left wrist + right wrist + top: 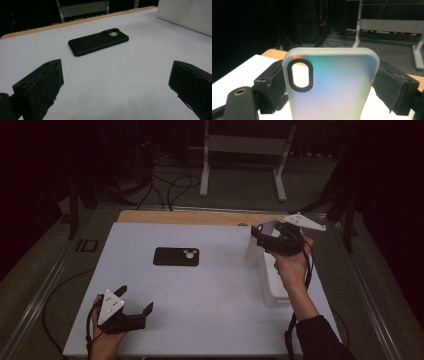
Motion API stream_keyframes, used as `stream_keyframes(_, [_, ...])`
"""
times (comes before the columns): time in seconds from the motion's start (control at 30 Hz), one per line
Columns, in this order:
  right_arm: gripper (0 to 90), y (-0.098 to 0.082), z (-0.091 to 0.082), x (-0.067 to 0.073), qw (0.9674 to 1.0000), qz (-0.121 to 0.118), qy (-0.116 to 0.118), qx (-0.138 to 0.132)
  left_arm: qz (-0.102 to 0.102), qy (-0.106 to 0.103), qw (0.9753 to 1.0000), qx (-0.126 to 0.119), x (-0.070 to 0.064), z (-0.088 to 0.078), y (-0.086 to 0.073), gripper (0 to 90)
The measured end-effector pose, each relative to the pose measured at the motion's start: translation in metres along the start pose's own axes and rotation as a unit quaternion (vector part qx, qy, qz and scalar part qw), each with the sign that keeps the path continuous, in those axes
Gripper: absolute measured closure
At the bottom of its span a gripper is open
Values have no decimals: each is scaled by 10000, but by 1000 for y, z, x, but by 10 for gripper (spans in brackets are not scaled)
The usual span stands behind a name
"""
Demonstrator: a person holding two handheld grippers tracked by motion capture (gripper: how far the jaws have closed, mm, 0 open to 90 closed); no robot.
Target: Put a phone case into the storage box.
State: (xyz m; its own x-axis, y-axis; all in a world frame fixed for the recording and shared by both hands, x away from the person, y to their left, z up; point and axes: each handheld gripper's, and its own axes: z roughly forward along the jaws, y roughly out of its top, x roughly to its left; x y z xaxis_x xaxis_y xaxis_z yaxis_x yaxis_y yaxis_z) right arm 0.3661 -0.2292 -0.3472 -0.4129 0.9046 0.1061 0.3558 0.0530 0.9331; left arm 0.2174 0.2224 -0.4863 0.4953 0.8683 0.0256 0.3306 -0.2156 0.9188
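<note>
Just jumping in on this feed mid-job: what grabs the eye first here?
The pale case stands out, clamped between the right tongs and held above the white bin at the table's right edge. Next is the black case, lying flat and alone mid-table, camera cutout toward the right. The left tongs sit open near the front left corner, nothing between them.
</note>
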Motion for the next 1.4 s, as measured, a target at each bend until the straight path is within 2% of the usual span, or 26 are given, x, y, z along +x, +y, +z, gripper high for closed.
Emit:
stream_keyframes(0.37, [169,8,15,-23,9993,105,-344,38,-3,17,10000,17,0,0,0,1])
stream_keyframes(0.7, [168,12,29,-43,9971,172,-732,101,-27,38,10000,20,0,0,-1,1])
stream_keyframes(0.73, [168,12,31,-45,9967,186,-776,117,-27,38,10000,20,0,0,-1,1])
stream_keyframes(0.77, [168,11,34,-50,9955,182,-918,140,-42,28,10000,39,0,0,-1,1])
stream_keyframes(1.07, [168,6,54,-65,9910,168,-1297,285,-61,49,10000,15,0,-1,-1,2])
stream_keyframes(1.13, [168,6,54,-65,9910,168,-1297,285,-79,61,9999,7,0,-1,-1,2])
stream_keyframes(1.17, [168,4,59,-69,9888,135,-1447,345,-101,57,9999,-6,1,-1,-1,2])
stream_keyframes(1.4, [168,-6,73,-75,9858,312,-1556,541,-96,47,9999,-10,0,-2,-1,2])
